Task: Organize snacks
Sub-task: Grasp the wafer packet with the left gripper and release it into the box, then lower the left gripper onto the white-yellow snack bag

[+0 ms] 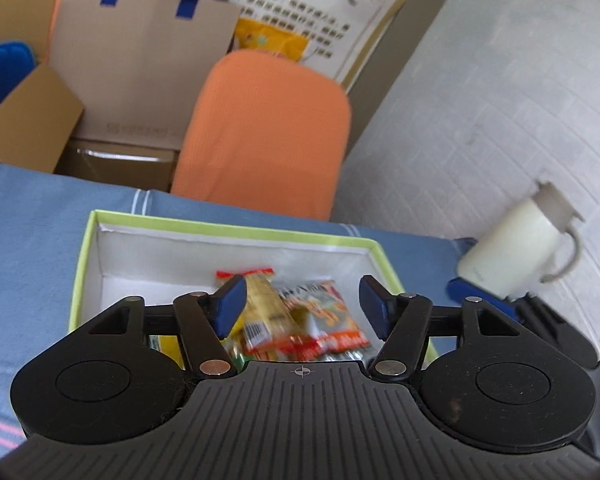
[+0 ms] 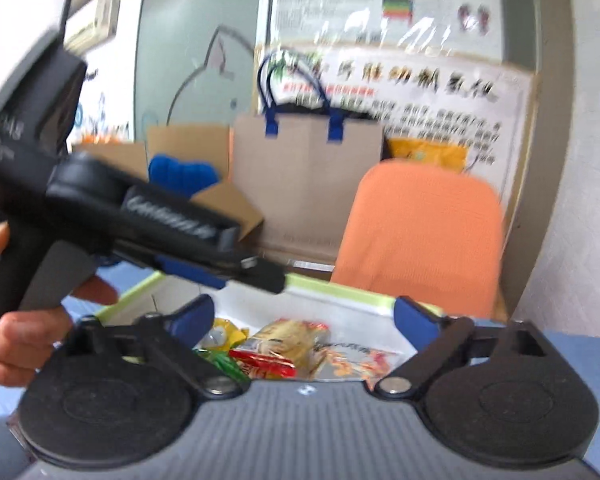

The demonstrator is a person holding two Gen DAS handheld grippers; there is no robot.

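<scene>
Both grippers, left [image 1: 302, 304] and right [image 2: 304, 320], hover with fingers spread and empty above snack packets [image 1: 300, 320] in a green-rimmed box [image 1: 220, 228], lower centre.

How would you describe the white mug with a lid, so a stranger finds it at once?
Start at the blue cloth-covered table holding the green-rimmed white box of snack packets. Look right of the box, by the white wall: the cream-white lidded mug. Only it has a handle.

Tabletop [image 1: 32, 232] under blue cloth across lower frame, green-rimmed open box [image 1: 228, 229] at centre, white lidded mug [image 1: 516, 248] at right edge.
</scene>
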